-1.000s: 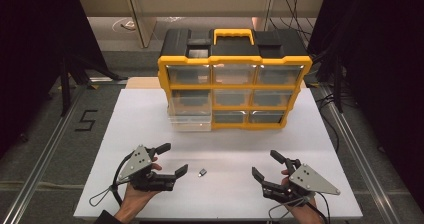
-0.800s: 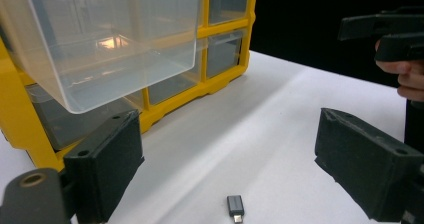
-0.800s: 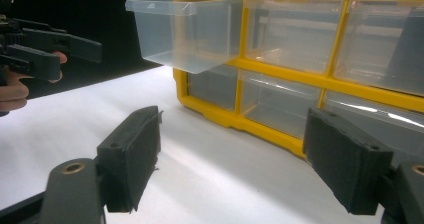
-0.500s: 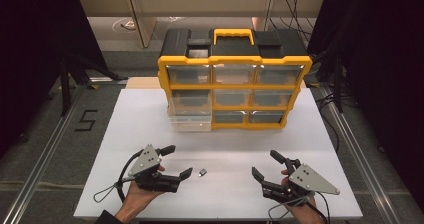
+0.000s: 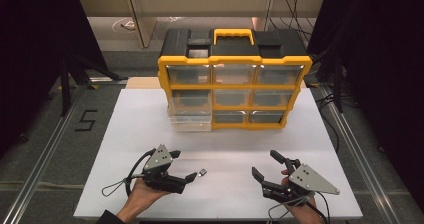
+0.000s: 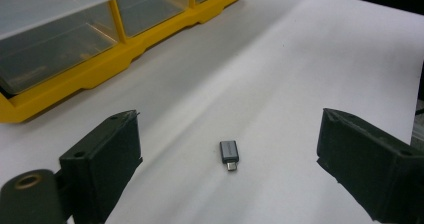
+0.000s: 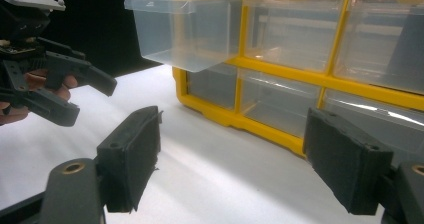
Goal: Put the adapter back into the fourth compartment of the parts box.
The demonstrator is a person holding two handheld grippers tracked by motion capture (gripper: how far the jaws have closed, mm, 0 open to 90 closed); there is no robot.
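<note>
A small grey USB adapter [image 5: 202, 173] lies flat on the white table [image 5: 130, 134] near its front. My left gripper [image 5: 184, 165] is open just left of it, and in the left gripper view the adapter [image 6: 229, 154] lies between and slightly ahead of the two jaws, untouched. At the front right my right gripper [image 5: 264, 163] is open and empty, pointing toward the organizer. A yellow and black drawer organizer [image 5: 235, 86] stands at the back, with its clear middle-left drawer [image 5: 189, 116] pulled out; the right gripper view shows this drawer [image 7: 185, 29] empty.
The other clear drawers [image 7: 287, 31] of the organizer are pushed in. A black cable [image 5: 117, 186] loops from the left gripper across the front left of the table. Metal rails [image 5: 47, 149] and dark floor flank the table on both sides.
My left gripper has slid to the right, closing in on the adapter so that its jaws now flank it. The right gripper has stayed still.
</note>
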